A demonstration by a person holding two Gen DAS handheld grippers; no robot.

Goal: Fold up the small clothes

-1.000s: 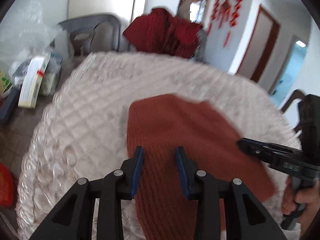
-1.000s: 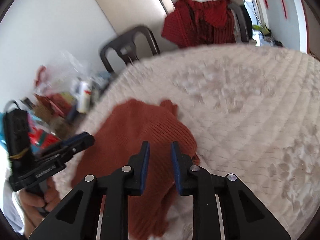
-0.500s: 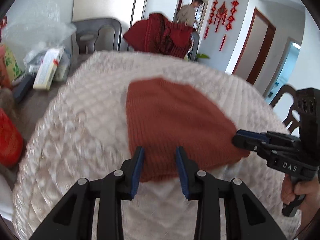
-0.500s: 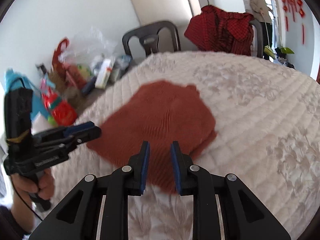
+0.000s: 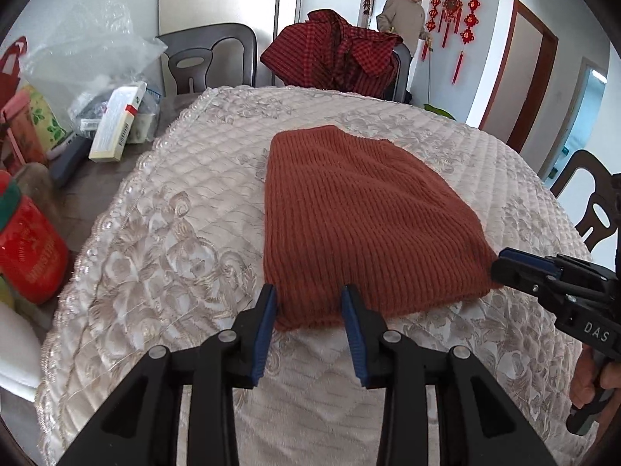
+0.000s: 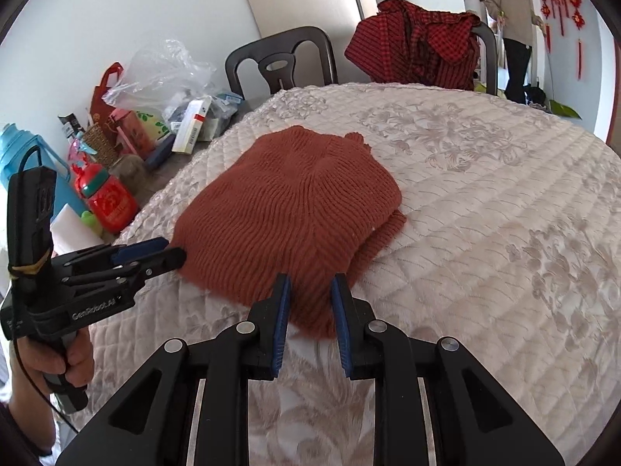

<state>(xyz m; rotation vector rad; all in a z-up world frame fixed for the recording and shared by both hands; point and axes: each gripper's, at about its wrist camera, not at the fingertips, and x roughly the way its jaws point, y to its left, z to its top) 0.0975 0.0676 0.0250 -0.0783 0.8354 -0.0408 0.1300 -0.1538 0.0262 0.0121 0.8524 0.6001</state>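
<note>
A rust-red ribbed knit garment (image 5: 361, 217) lies folded flat on the quilted cream tablecloth (image 5: 174, 233); it also shows in the right wrist view (image 6: 287, 213). My left gripper (image 5: 309, 303) is partly open, its fingertips at the garment's near left corner. My right gripper (image 6: 309, 291) is partly open, its fingertips at the near right corner. The cloth edge lies between each pair of jaws, without being pinched. Each gripper shows in the other's view, the right (image 5: 504, 268) and the left (image 6: 170, 256), touching the garment's near corners.
Clutter sits at the table's left: a red canister (image 5: 27, 248), a white box (image 5: 116, 120), plastic bags (image 5: 89, 58), a blue bottle (image 6: 23, 147). Dark chairs (image 5: 209, 58) stand behind, one draped with red plaid cloth (image 5: 337, 50). A person (image 5: 403, 15) stands in the doorway.
The garment has been laid down flat on the table. Both grippers have drawn back toward its near edge and lowered.
</note>
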